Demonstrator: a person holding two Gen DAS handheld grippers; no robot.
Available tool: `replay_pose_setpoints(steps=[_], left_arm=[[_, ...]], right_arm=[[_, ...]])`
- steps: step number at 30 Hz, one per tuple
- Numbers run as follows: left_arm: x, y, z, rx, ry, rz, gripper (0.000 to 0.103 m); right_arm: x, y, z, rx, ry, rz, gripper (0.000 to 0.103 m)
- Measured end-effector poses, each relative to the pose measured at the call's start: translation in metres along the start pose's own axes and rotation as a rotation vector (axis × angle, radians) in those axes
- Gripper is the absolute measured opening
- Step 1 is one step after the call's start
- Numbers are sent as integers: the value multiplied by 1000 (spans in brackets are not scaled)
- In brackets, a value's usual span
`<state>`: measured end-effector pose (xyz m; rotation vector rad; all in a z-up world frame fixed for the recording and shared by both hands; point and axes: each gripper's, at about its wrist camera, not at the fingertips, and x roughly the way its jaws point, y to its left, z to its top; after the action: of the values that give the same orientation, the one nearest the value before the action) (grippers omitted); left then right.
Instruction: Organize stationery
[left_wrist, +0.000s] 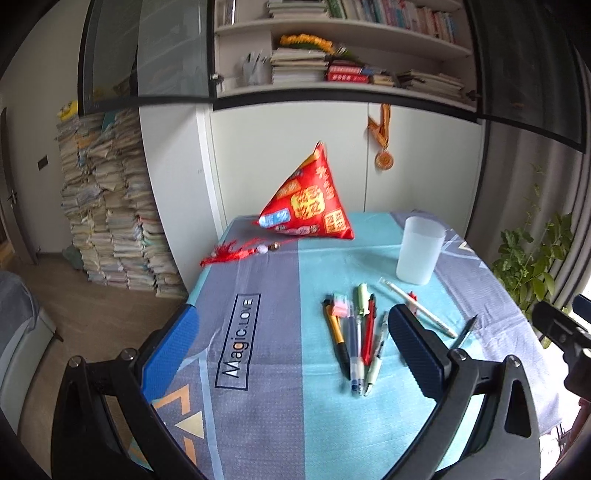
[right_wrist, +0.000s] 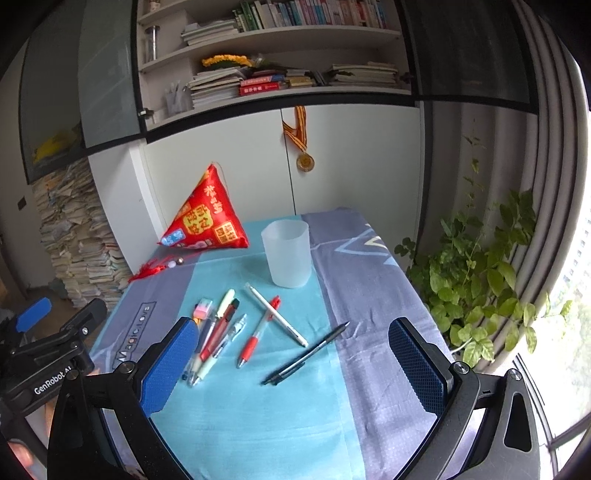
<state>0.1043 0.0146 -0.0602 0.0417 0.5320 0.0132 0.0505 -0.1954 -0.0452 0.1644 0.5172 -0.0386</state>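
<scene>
Pens (right_wrist: 218, 332) lie bunched on the worktop (right_wrist: 258, 406), a red pen (right_wrist: 258, 332) crossed by a white one (right_wrist: 277, 315) beside them, a black pen (right_wrist: 306, 354) farther right. Behind stands an upright frosted cup (right_wrist: 286, 254). Left gripper (left_wrist: 295, 354) and right gripper (right_wrist: 291, 365) hover above, jaws spread, holding nothing.

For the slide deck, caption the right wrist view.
Open right tool hovers over scattered pens before an empty translucent cup.

Left gripper (left_wrist: 295, 354) fingers spread wide, right gripper (right_wrist: 295, 365) likewise, both hovering, holding nothing
</scene>
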Motion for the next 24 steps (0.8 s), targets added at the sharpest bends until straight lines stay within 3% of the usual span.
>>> replay_pose_setpoints(steps=[3, 8, 10, 15, 19, 24], left_arm=[[22, 3, -2, -14, 53, 2, 101], [55, -3, -7, -4, 127, -14, 97], [69, -8, -11, 12, 159, -22, 91], [105, -14, -21, 32, 255, -42, 82], [123, -14, -26, 24, 306, -56, 76], [140, -18, -26, 47, 332, -53, 69]], right_arm=[[16, -4, -2, -3, 38, -1, 94], [51, -5, -8, -39, 140, 23, 64], [66, -5, -11, -54, 180, 31, 58], [104, -16, -21, -40, 305, 16, 55], [135, -42, -24, 83, 397, -12, 55], [154, -72, -23, 226, 438, -46, 55]])
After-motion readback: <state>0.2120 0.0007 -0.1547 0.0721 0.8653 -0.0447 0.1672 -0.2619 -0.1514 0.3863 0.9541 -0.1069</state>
